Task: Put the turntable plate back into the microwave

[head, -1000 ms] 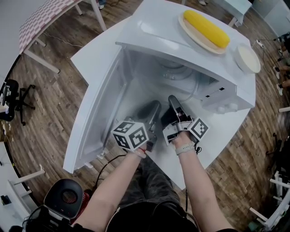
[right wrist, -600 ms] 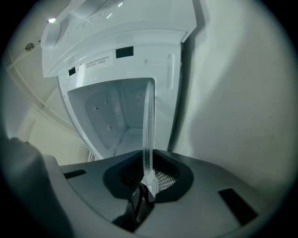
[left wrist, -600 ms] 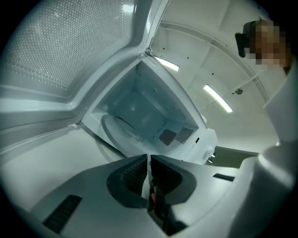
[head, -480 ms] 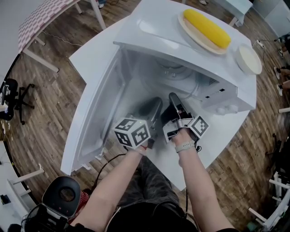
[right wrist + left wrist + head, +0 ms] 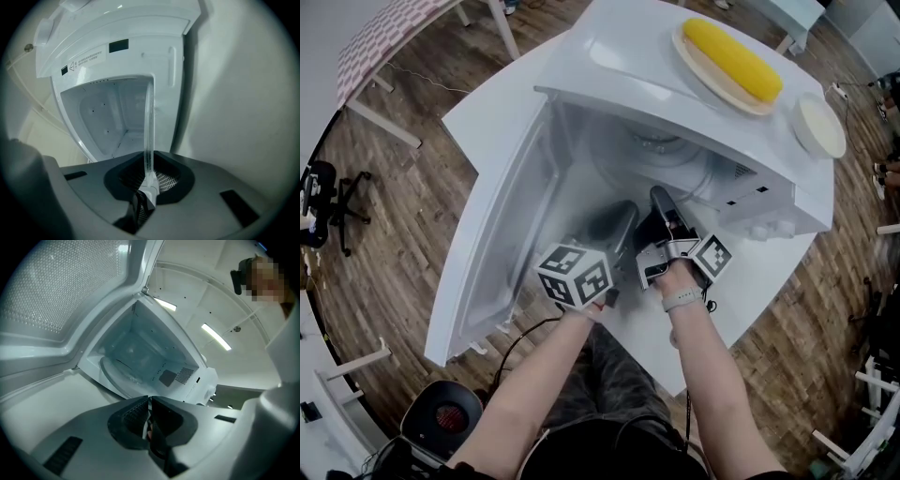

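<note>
The white microwave (image 5: pixel 619 66) stands with its door (image 5: pixel 502 225) swung wide to the left. The clear glass turntable plate (image 5: pixel 656 161) lies low inside the cavity. In the right gripper view it runs edge-on (image 5: pixel 149 126) out of the jaws, and my right gripper (image 5: pixel 149 171) is shut on its near rim. That gripper (image 5: pixel 662 204) reaches into the opening. My left gripper (image 5: pixel 619 223) sits just left of it at the cavity mouth. Its jaws (image 5: pixel 149 401) are shut and hold nothing I can make out, with the plate (image 5: pixel 123 374) lying ahead of them.
On top of the microwave sit a corn cob (image 5: pixel 733 58) on a plate and a white bowl (image 5: pixel 818 127). The microwave stands on a white table (image 5: pixel 764 281) whose front edge is close to my arms. Wooden floor surrounds it, with a chair (image 5: pixel 323 202) at far left.
Both grippers have crept a little further toward the cavity, the right still clamped on the plate. Otherwise nothing has visibly changed.
</note>
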The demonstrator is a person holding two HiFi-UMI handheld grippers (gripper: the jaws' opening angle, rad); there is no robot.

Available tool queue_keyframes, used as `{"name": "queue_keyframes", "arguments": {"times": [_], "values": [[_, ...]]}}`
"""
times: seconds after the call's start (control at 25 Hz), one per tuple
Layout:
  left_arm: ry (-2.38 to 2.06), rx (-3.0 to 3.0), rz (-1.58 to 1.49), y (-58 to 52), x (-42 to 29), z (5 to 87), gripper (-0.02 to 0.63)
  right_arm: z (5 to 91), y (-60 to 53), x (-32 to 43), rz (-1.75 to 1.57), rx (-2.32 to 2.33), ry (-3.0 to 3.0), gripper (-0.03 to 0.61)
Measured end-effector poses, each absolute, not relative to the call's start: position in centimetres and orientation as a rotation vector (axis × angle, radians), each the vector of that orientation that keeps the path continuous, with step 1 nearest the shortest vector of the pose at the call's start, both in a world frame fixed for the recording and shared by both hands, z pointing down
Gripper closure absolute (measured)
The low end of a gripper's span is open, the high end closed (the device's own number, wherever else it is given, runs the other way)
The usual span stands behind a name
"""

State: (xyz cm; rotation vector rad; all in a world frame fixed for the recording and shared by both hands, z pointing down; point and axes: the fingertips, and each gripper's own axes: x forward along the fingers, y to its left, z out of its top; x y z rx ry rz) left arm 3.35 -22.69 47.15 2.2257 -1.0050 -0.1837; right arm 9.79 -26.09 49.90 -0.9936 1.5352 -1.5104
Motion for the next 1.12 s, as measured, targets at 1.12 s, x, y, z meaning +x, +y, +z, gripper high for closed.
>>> {"name": "queue_keyframes", "arguments": {"times": [1.12], "values": [[-0.996, 2.219, -0.175, -23.4, 3.6, 47.3, 0.592, 49.2, -22.1, 8.7, -1.460, -1.494, 2.023, 0.485]]}}
